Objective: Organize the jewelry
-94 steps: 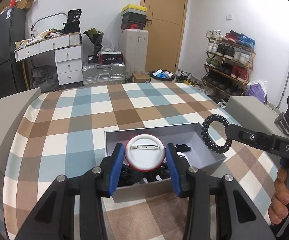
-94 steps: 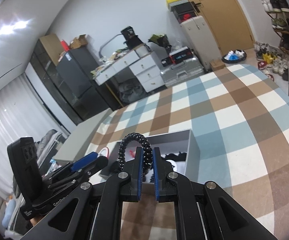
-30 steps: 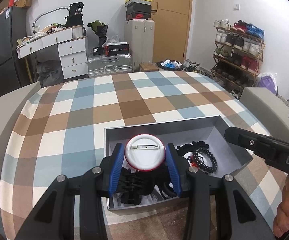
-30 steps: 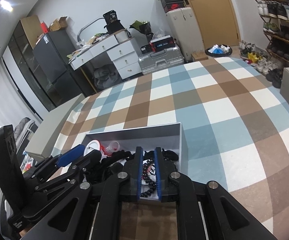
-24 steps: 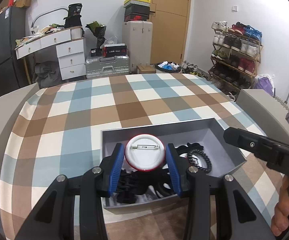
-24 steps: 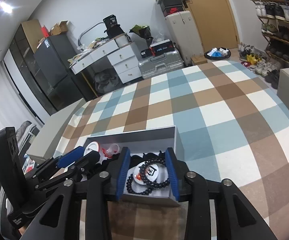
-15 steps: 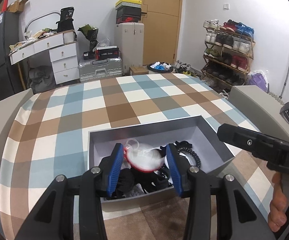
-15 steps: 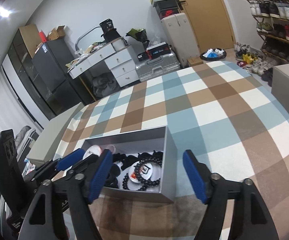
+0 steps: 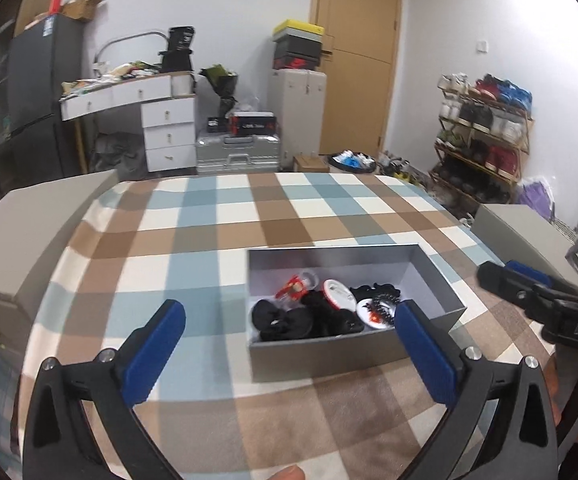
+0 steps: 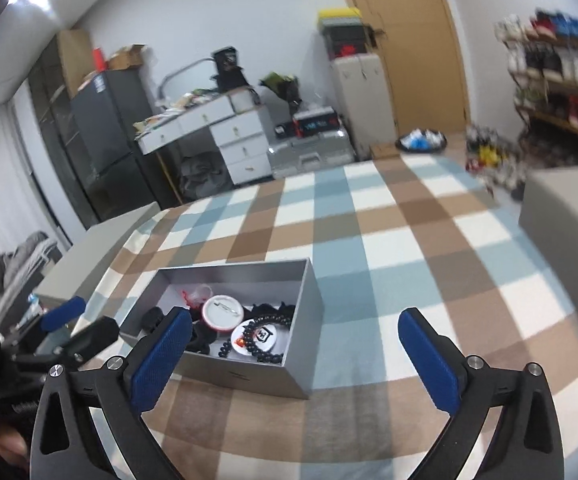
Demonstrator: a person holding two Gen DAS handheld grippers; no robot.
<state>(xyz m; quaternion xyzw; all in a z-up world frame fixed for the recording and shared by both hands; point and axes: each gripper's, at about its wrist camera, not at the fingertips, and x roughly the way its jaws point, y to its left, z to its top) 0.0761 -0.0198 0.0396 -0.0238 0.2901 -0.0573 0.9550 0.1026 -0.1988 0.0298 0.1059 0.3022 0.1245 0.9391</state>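
Crowding the grey box [image 9: 329, 354], blurred jewelry [image 9: 321, 316] lies beyond 2 just-opened, empty grippers [image 9: 289, 344].

— Where does the grey open cardboard box [image 9: 353, 350] sit?

— On the blue, brown and white checked tablecloth [image 9: 217, 224], ahead of both grippers.

— And inside?

— A round white pin badge with a red rim [image 10: 222, 311] near the middle, a black beaded bracelet [image 10: 259, 344] to its right, black fabric hair ties [image 9: 283, 320] to its left.

— Behind the table?

— A white drawer desk [image 9: 161, 120], with a silver hard-shell suitcase [image 9: 237, 150] on its right.

Cluttered bedroom [image 9: 217, 8], wooden door [image 9: 355, 60]
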